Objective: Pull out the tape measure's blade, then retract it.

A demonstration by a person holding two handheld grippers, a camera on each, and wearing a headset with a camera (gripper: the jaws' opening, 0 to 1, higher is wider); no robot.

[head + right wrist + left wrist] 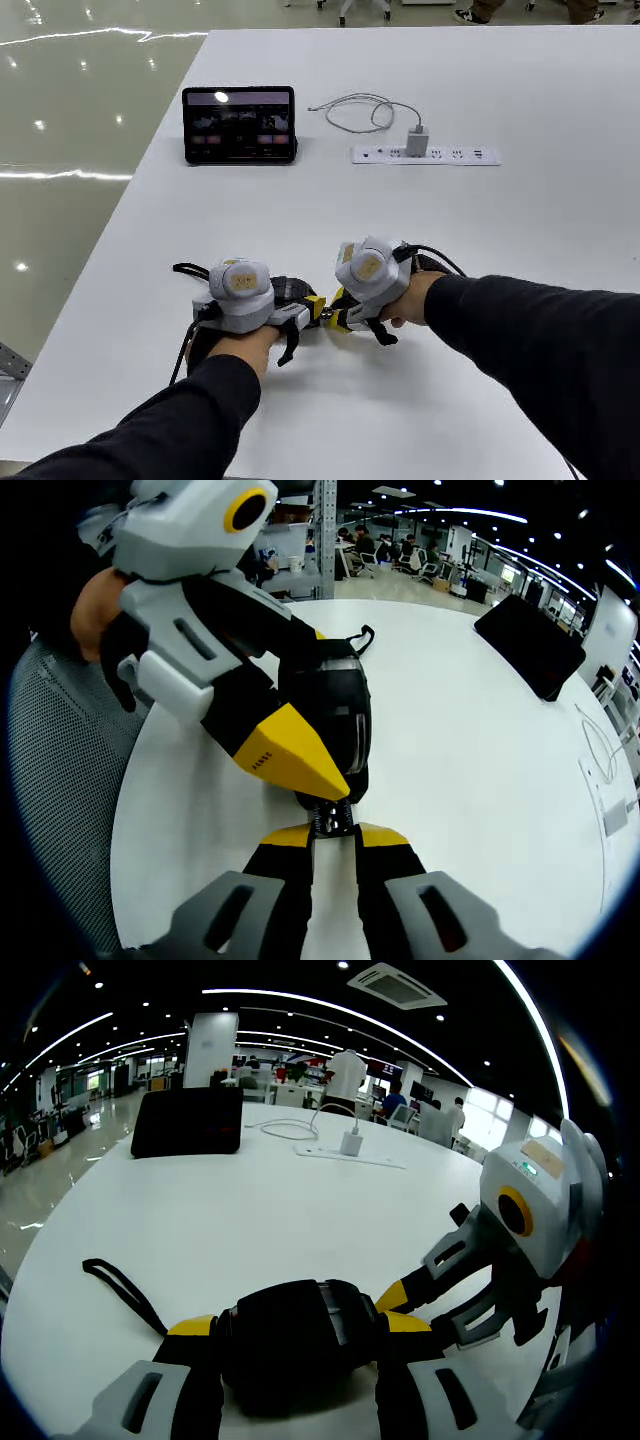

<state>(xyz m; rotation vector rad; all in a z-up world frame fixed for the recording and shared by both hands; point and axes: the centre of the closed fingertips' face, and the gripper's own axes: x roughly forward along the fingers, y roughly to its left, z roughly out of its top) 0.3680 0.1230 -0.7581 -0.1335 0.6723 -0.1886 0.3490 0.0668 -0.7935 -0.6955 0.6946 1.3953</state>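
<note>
Two tongs sit low on my white surface (400, 220); the left tongs (300, 1322) clamp the black rounded tape measure (340, 710) resting on it. The right tongs (335, 833) pinch its metal blade tip (333, 818), just beside the case.

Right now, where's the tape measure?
Low centre of the head view, at the front of the table: the tape measure, clamped in the left claw, right claw pinching its blade tip.
</note>
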